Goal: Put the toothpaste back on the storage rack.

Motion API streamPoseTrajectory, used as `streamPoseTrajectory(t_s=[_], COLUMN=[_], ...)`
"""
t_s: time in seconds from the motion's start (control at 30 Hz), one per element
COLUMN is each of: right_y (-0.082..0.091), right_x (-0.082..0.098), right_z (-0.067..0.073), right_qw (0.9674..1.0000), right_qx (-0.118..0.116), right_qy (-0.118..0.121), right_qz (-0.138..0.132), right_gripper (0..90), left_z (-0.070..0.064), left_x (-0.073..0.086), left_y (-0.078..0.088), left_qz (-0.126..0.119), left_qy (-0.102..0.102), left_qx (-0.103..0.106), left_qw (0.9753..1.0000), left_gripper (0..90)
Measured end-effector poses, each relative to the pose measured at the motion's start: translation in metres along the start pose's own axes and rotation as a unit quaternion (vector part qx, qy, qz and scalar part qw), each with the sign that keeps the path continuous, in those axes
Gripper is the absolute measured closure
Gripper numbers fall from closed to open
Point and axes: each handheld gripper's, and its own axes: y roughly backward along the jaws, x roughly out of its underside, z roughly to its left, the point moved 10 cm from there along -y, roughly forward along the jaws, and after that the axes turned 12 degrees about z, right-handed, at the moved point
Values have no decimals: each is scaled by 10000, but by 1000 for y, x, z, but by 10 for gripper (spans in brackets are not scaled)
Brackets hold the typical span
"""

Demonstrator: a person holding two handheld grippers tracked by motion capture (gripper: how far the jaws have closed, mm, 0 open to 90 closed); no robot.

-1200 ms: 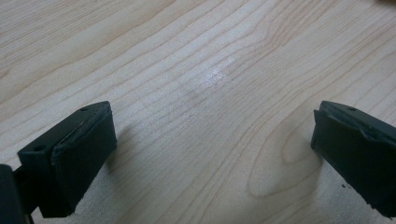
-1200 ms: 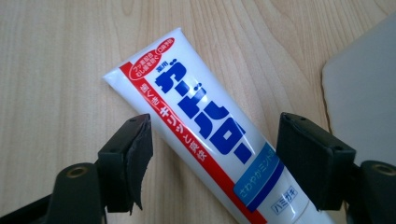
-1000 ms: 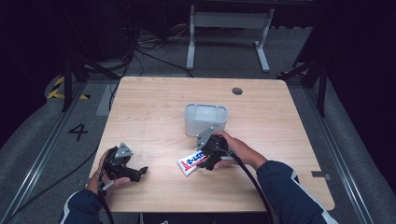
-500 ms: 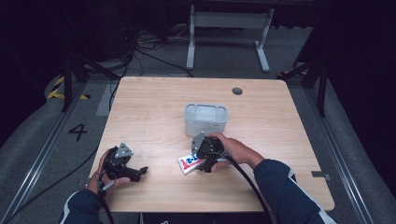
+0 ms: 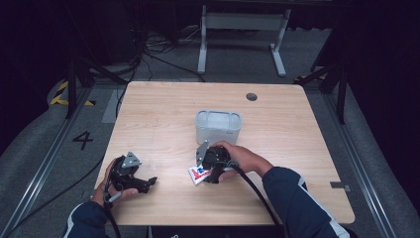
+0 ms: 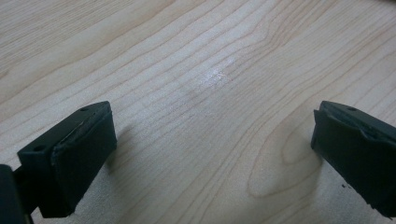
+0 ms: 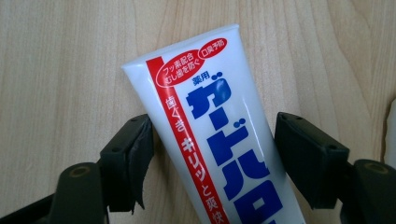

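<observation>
A white toothpaste tube (image 5: pixel 199 174) with a red stripe and blue lettering lies flat on the wooden table (image 5: pixel 163 114), just in front of a small grey tub (image 5: pixel 218 126). My right gripper (image 5: pixel 207 174) points down over it. In the right gripper view the tube (image 7: pixel 219 140) lies between the two black jaws, which have just been closing. The right pad is at the tube's edge and a thin gap remains at the left pad. My left gripper (image 5: pixel 148 182) rests near the table's front left, open with only bare wood (image 6: pixel 210 116) between its pads.
The grey tub stands mid-table, right behind the right hand. A dark round hole (image 5: pixel 251 96) sits near the table's far edge. A metal stand (image 5: pixel 242 29) and cables lie on the floor beyond the table.
The right hand and its gripper have shifted left along the tube, covering more of it. The left hand has stayed where it was.
</observation>
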Motion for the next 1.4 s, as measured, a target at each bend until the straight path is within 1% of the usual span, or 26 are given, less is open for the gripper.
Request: streamPoseTrajectory(t_s=[0.1, 0.13, 0.2, 0.23, 0.3, 0.4, 0.43, 0.5, 0.57, 0.77, 0.87, 0.97, 1.07, 1.17, 1.2, 1.3, 1.37, 1.4], right_y=[1, 2, 2, 2, 2, 2, 1, 1, 0, 0, 0, 1, 4, 6, 6, 8, 11, 13], right_x=[1, 3, 3, 3, 3, 3, 2, 0, 0, -3, -3, -2, -1, 1, 2, 4, 6, 6], right_z=[-1, -1, -3, -4, -5, -5, -6, -6, -6, -7, -8, -8, -8, -10, -10, -11, -10, -12], right_qw=[9999, 9997, 9996, 9995, 9994, 9991, 9993, 9993, 9994, 9990, 9991, 9992, 9992, 9987, 9986, 9985, 9982, 9978], right_qx=[-4, -7, -44, -45, -62, -76, -64, -109, -125, -225, -221, -182, -184, -217, -243, -209, -170, -83], right_qy=[3, -57, -46, -77, -39, -115, -82, -145, -119, -228, -241, -258, -307, -454, -463, -506, -560, -608], right_qz=[164, 236, 265, 314, 349, 394, 352, 322, 312, 304, 277, 243, 167, 45, 27, -49, -148, -242], right_gripper=[368, 389, 416, 423, 427, 424, 420, 418, 418, 428, 453, 499, 544, 574, 582, 600, 613, 619], left_z=[0, 0, 0, 0, 0, 0, 0, 0, 0, 0, 0, 0, 0, 0, 0, 0, 0, 0], left_x=[0, 0, 0, 0, 0, 0, 0, 0, 0, 0, 0, 0, 0, 0, 0, 0, 0, 0], left_y=[0, 0, 0, 0, 0, 0, 0, 0, 0, 0, 0, 0, 0, 0, 0, 0, 0, 0], left_qz=[1, 0, 0, 4, 3, 0, 1, 5, 0, 0, 1, 0, -1, 5, 4, 6, 3, 6], left_qy=[-3, -2, -3, 0, -1, -1, -3, -3, -2, -1, 6, -4, -4, -3, -4, -2, -5, -5], left_qx=[3, 2, 2, -3, -2, 3, 4, -1, 3, 6, 6, 4, 4, 1, 2, -1, 0, -1], left_qw=[10000, 10000, 10000, 10000, 10000, 10000, 10000, 10000, 10000, 10000, 10000, 10000, 10000, 10000, 10000, 10000, 10000, 10000], left_gripper=[5, 5, 5, 5, 5, 5, 5, 4, 4, 4, 4, 4, 4, 4, 4, 5, 5, 5])
